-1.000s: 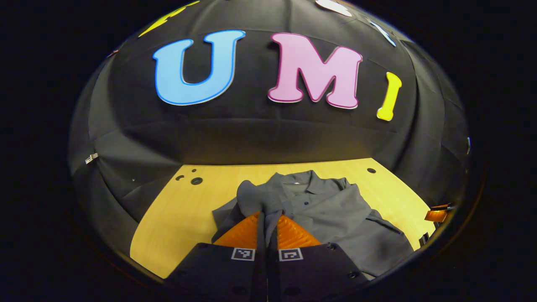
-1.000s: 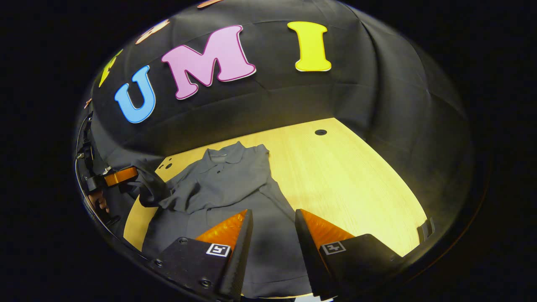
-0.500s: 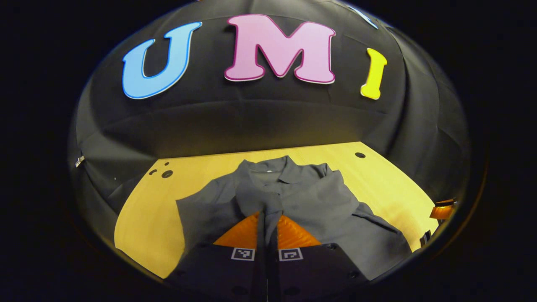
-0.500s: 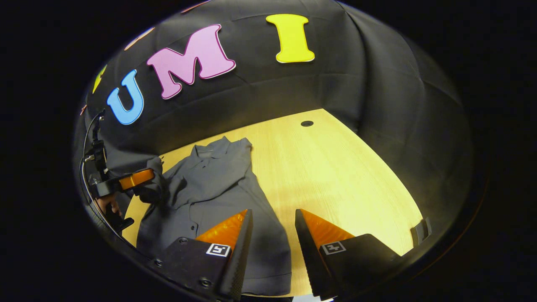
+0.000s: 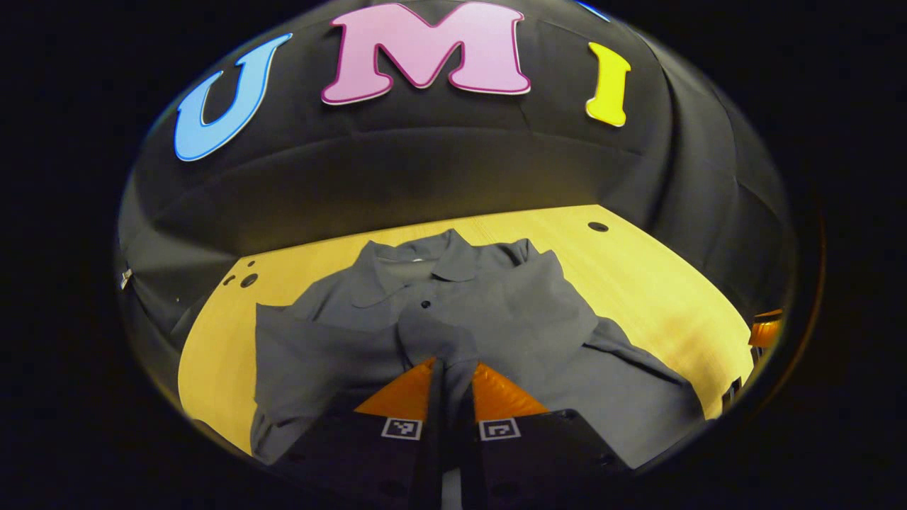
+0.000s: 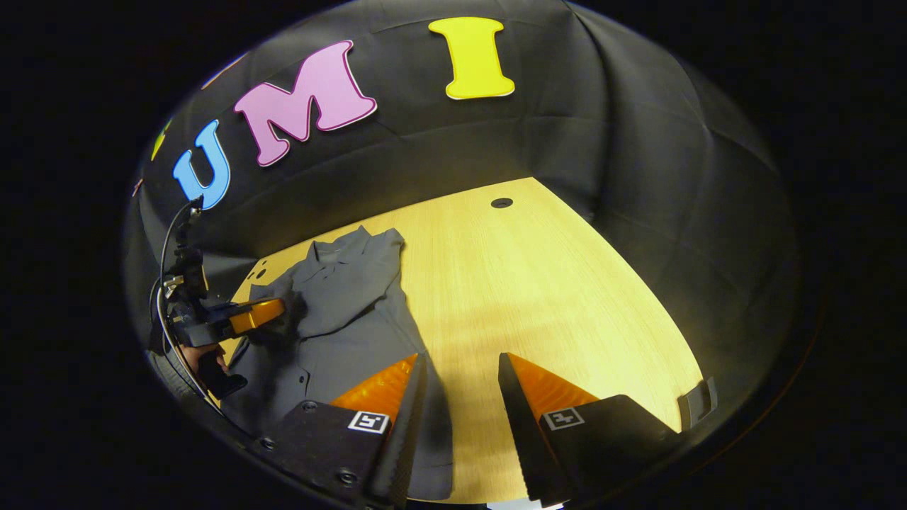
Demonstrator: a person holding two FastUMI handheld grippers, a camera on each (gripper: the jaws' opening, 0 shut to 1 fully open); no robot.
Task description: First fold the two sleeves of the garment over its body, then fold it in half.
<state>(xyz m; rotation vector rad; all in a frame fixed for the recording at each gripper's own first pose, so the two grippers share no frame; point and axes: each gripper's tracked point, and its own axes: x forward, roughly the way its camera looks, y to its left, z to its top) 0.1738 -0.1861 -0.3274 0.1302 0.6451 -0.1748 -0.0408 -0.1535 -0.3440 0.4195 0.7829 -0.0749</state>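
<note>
One garment [image 5: 496, 312], a dark grey collared shirt with a buttoned placket, lies on one pale wooden table [image 5: 638, 283]. Two grippers are in view. No containers on the table.

Garment: front side up, collar [image 5: 425, 262] at the far end toward the black cloth wall, hem at the near end. Long axis runs from collar to hem, away from the viewer in the left gripper view. In the right gripper view the garment [image 6: 340, 312] sits on the left part of the table [image 6: 538, 297], the collar again pointing at the wall.

Sleeves: one sleeve [image 5: 439, 340] is drawn across the chest, below the collar. Its end sits between the fingers of the left gripper [image 5: 452, 368], which are closed together with the grey cloth pinched in the narrow gap. Right of the placket the cloth lies in a broad flap over the body, with a crease running down toward the hem.

In the right gripper view the left gripper [image 6: 273, 315] is over the garment's left side, just below the collar, fingers meeting in the cloth, with a hand [image 6: 205, 358] below it.

Right gripper [image 6: 460, 375]: fingers apart, nothing between them. It hovers at the garment's hem corner; one finger overlaps the cloth in the picture, the other is over bare wood. Contact with the cloth cannot be told.

Table holes: one dark hole [image 5: 598, 227] right of the collar, a small cluster [image 5: 244, 278] left of it.
</note>
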